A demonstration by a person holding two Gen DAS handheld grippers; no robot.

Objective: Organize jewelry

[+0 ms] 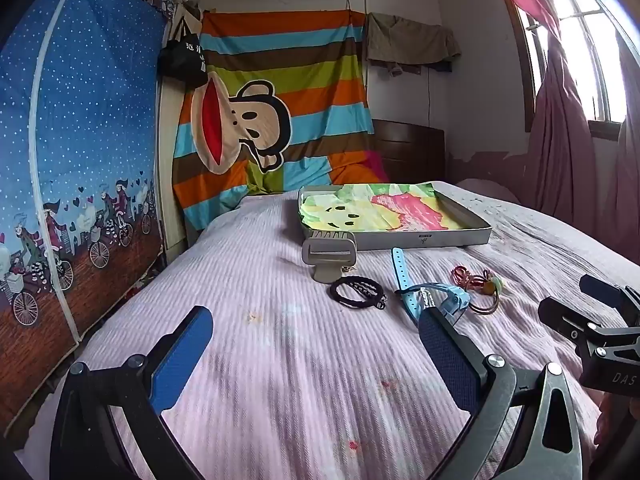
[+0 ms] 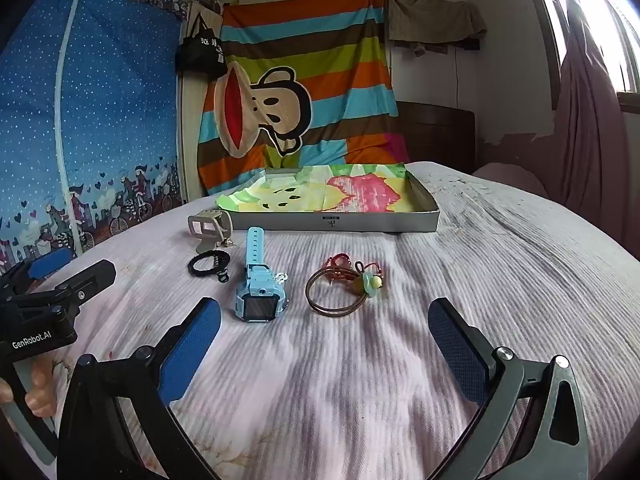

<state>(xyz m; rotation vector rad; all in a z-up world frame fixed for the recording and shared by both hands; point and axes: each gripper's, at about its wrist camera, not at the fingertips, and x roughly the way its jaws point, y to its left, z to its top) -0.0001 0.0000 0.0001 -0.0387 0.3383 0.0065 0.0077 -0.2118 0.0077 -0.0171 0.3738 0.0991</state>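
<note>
Our left gripper (image 1: 316, 344) hangs wide open over the bed, its black arms ending in blue, cross-hatched pads (image 1: 182, 356) with nothing between them. Our right gripper (image 2: 324, 344) is spread just as wide and also holds nothing.

Just past the right gripper's tips lie the jewelry pieces. The watch (image 2: 258, 292) is pale blue plastic with a blocky square case, dark screen and ribbed strap stretched toward the far side. Right of it, apart, rest thin coppery bangles (image 2: 334, 292), round and glossy, with a small green and yellow charm (image 2: 370, 282) and a red cord (image 2: 338, 264) touching them. Left of the watch sits a black braided band (image 2: 208, 266), coiled in a ring. Farther off stands a beige plastic clip (image 2: 210, 226), boxy and hollow, just beside the tray.

The tray (image 2: 336, 222) is a shallow grey rectangle lined with crinkled cloth printed in green, yellow and pink.

Everything lies on a pink bedspread (image 2: 360, 380), ribbed and faintly stained. Beyond hang a striped monkey sheet (image 2: 304, 80), a blue dotted wardrobe cover (image 2: 100, 120) at left, and purple curtains (image 2: 588, 128) by a bright window at right.
</note>
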